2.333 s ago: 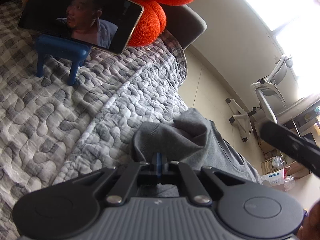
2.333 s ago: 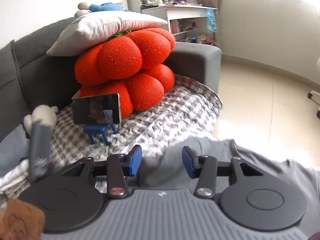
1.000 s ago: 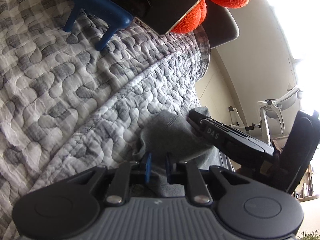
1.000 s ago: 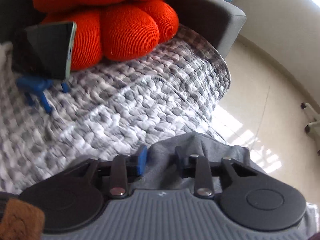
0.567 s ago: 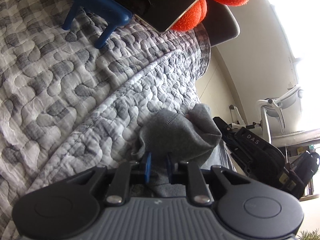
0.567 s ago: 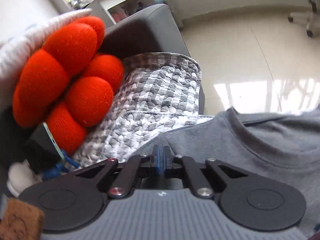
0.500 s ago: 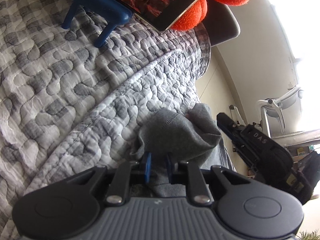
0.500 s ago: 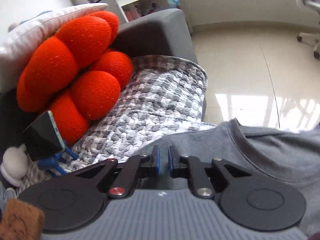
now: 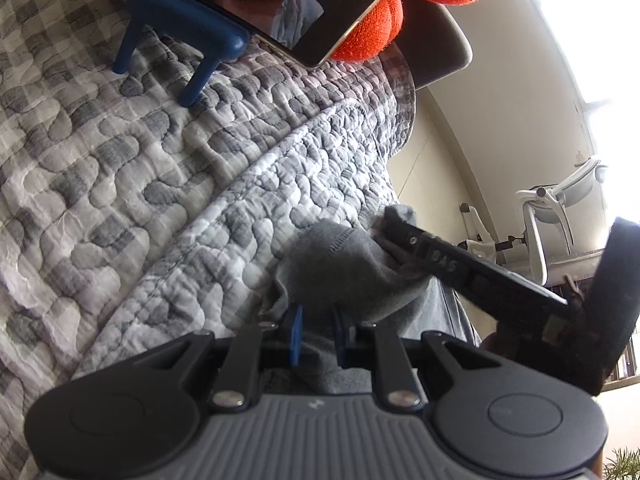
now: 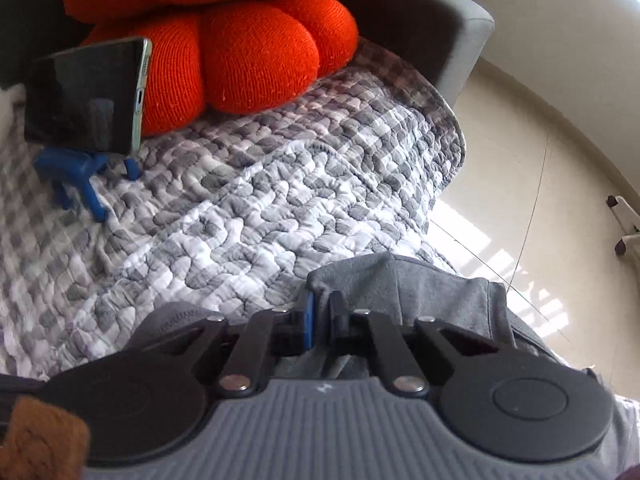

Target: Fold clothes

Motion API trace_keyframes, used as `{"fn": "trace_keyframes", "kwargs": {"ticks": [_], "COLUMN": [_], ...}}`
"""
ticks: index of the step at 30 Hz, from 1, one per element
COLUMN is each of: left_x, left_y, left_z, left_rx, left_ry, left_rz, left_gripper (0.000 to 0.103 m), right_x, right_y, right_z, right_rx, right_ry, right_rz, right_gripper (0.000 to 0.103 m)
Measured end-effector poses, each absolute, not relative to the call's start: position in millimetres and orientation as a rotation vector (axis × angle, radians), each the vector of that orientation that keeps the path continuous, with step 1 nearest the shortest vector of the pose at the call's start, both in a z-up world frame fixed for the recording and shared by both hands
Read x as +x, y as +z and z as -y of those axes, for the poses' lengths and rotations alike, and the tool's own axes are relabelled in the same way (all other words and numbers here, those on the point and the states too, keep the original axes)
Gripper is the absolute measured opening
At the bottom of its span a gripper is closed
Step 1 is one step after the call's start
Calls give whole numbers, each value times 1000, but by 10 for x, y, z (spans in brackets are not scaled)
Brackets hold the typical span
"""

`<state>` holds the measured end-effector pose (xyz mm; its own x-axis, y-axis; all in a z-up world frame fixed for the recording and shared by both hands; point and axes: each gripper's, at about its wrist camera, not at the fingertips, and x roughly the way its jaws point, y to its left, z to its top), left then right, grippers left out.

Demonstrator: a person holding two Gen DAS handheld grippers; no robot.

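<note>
Left gripper [image 9: 316, 330]: fingers drawn close with a narrow gap, pinching a bunched fold of the grey garment [image 9: 352, 272] between the blue pads.
Right gripper [image 10: 322, 320]: fingers nearly together, clamped on a raised edge of the same grey garment [image 10: 404, 292]; its body also shows in the left wrist view [image 9: 472, 268], touching the cloth just right of the left gripper's fold.
Garment position: at the near edge of the quilted cover, hanging off toward the floor on the right; a stitched hem runs across the fold above the left fingers.
Garment relative to fingers: cloth rises from between each pair of fingers and bulges beyond the tips; the two grips sit close together.
Quilted cover [image 10: 248, 216]: grey and white checks, spread over the sofa.
Phone [image 10: 86, 96]: propped on a blue stand [image 10: 76, 176], far left, screen lit in the left wrist view.
Orange cushion [image 10: 240, 40]: behind the phone, against the grey sofa arm [image 10: 432, 20].
Office chair [image 9: 560, 216]: white, far right on the floor.
</note>
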<state>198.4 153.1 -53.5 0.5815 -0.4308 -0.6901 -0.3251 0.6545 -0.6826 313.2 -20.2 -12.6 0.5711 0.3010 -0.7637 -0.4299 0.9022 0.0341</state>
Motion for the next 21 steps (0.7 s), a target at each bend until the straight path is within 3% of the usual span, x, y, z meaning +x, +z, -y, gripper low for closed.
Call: {"fn": "trace_keyframes", "kwargs": {"ticks": [6, 9, 14, 17, 21], "left_x": [1997, 2003, 1993, 2012, 2027], "left_y": [-521, -533, -501, -510, -504], "left_z": [-1494, -1491, -1513, -1446, -1348], "left_rx": [-875, -887, -886, -869, -847], "left_ry": [-78, -76, -66, -100, -131], "left_rz": [-981, -981, -957, -969, -972], "left_gripper": [15, 15, 16, 16, 16], "right_x": [2998, 2964, 2915, 2921, 2931], "right_y": [-168, -485, -536, -340, -174], "right_z": [1118, 1379, 1382, 1244, 1051], "right_rx": [580, 706, 652, 504, 291], "right_ry": [413, 336, 291, 277, 272], "right_rz": [-713, -789, -822, -801, -801], "right_gripper": [4, 5, 6, 17, 17]}}
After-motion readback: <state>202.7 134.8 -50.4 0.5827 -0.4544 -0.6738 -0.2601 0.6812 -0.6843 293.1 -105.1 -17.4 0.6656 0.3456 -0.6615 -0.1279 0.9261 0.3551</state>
